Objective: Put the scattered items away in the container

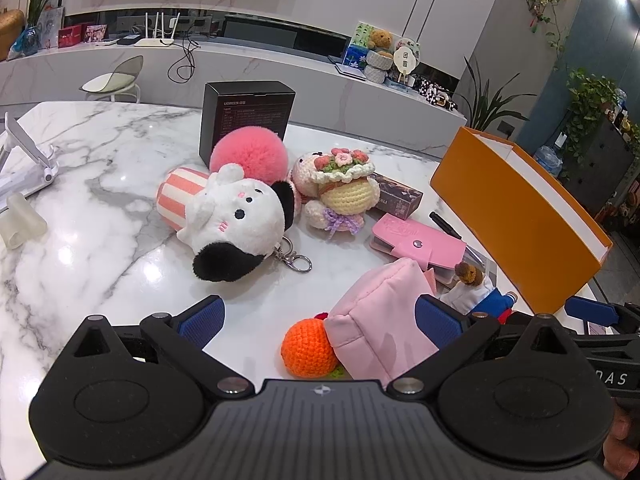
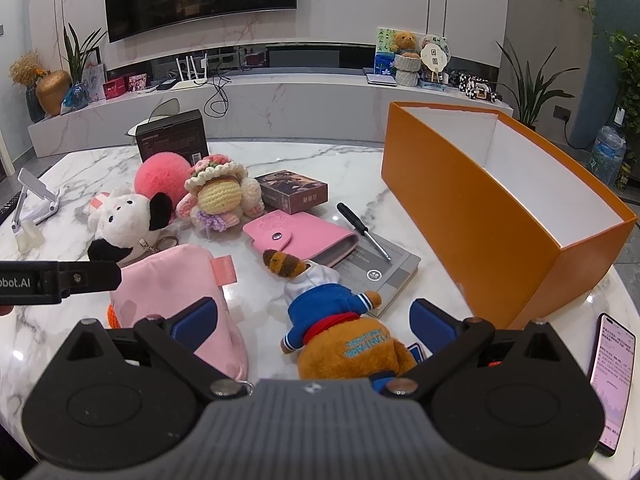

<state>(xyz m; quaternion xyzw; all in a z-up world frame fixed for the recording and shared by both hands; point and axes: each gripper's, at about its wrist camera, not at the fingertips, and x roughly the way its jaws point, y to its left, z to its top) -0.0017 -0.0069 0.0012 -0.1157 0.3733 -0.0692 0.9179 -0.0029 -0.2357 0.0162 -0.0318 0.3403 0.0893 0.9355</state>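
Both grippers hover low over the marble surface [image 2: 328,160] with jaws spread wide and nothing held. The left gripper [image 1: 320,316] brackets the pink pouch [image 1: 384,320], with an orange crochet ball [image 1: 308,346] touching the pouch at its 8 o'clock. The right gripper [image 2: 312,320] straddles the brown plush in a blue jacket [image 2: 340,336], which lies face down, partly over a grey booklet [image 2: 380,268].

The orange box [image 2: 500,216], open-topped and seemingly empty, stands at 2 o'clock from the right gripper. None of the items I can see is in it, so the tidying looks barely begun.

Risks from here, as I judge them:
- The plush is soft and rounded, so a pinch on the jacket alone may slip or let it dangle and catch the box wall.
- Lifting it could drag the booklet and roll the black screwdriver [image 2: 362,230] lying across it.
- A phone [image 2: 612,384] lies near the edge at 4 o'clock of the right gripper, where a wide swing towards the box could knock it off.
- The two grippers are close together, so moving both at once risks a clash.
- The pouch may sag and nudge the crochet ball.
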